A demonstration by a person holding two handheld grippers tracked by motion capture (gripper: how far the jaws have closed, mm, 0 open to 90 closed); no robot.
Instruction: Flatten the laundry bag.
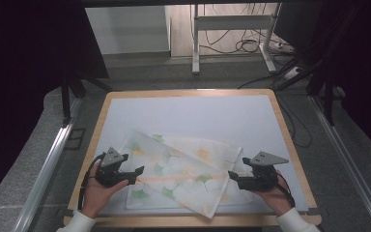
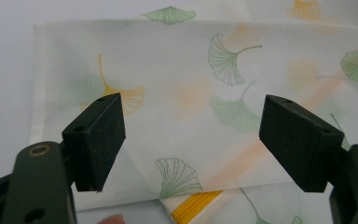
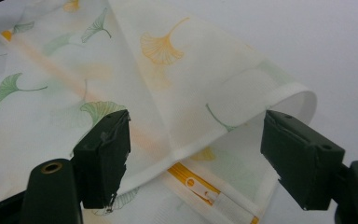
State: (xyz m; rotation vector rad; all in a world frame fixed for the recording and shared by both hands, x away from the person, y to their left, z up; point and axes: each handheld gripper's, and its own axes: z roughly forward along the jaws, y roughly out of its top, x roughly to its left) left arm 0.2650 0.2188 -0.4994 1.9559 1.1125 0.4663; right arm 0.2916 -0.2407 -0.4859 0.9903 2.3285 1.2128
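From above, the folded ginkgo-print cloth (image 1: 178, 171) lies on the table (image 1: 193, 113) between the left gripper (image 1: 134, 175) and the right gripper (image 1: 233, 178), each at one end of it. Along the left gripper (image 2: 192, 140), the jaws stand wide apart with the cloth (image 2: 205, 88) flat just beyond, ungripped. Along the right gripper (image 3: 195, 154), the jaws gape equally wide, a looped hem of the cloth (image 3: 177, 93) rising between them, untouched.

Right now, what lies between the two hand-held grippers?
In the high view, the leaf-print cloth spans the stretch between the left hand-held gripper and the right hand-held gripper.

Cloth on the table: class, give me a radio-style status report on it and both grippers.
Left gripper open, right gripper open, one at each side. Cloth folded, flat on table, ungripped. Nothing in the way.
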